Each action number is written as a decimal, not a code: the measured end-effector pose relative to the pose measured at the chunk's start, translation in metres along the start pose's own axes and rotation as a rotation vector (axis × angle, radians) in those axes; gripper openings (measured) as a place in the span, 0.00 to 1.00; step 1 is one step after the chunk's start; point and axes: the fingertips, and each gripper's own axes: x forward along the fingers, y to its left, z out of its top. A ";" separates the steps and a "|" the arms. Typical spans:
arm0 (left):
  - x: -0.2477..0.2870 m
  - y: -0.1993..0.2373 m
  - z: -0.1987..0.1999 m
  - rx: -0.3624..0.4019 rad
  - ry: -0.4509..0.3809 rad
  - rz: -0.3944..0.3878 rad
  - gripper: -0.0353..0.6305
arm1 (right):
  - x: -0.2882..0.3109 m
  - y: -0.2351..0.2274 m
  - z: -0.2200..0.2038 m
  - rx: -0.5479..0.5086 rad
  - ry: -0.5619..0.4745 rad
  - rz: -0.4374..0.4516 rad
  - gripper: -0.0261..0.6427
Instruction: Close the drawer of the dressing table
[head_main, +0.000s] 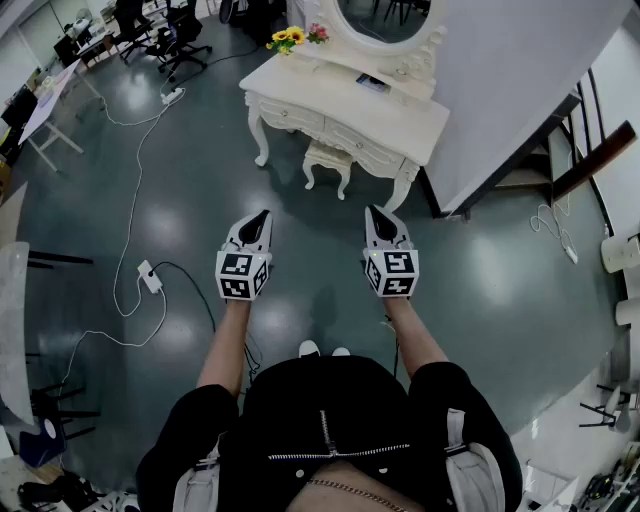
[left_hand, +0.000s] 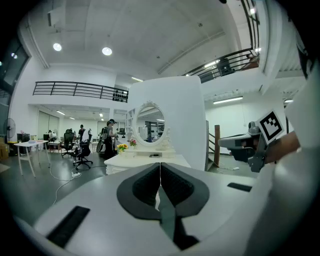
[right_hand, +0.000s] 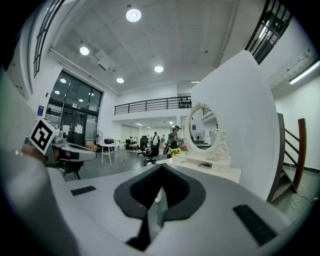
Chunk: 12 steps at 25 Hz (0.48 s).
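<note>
You wear a black short-sleeved top (head_main: 300, 395) with silver zip teeth (head_main: 325, 430) across its front, a thin chain (head_main: 352, 490) below it, and white-toed shoes (head_main: 322, 349). Your left hand-held gripper (head_main: 262, 216) and right hand-held gripper (head_main: 373, 212) are light grey shells with black jaw pads. Each carries 1 white cube (head_main: 242, 274) of black square markers.

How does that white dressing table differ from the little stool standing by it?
The dressing table is much bigger and taller; the stool is small and low, set at the table's front edge. The dressing table has drawer fronts and carries an oval mirror and flowers; the stool carries nothing that shows. Both are cream-white with curved, carved legs.
</note>
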 end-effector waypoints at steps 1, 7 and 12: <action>-0.001 -0.002 0.000 -0.003 0.001 -0.001 0.09 | -0.003 0.000 0.001 0.004 -0.002 0.004 0.04; -0.002 -0.014 0.000 -0.011 -0.002 -0.008 0.09 | -0.014 -0.001 0.008 0.030 -0.058 0.022 0.05; 0.002 -0.013 -0.003 -0.012 0.005 -0.020 0.09 | -0.010 -0.004 0.006 0.023 -0.051 -0.002 0.05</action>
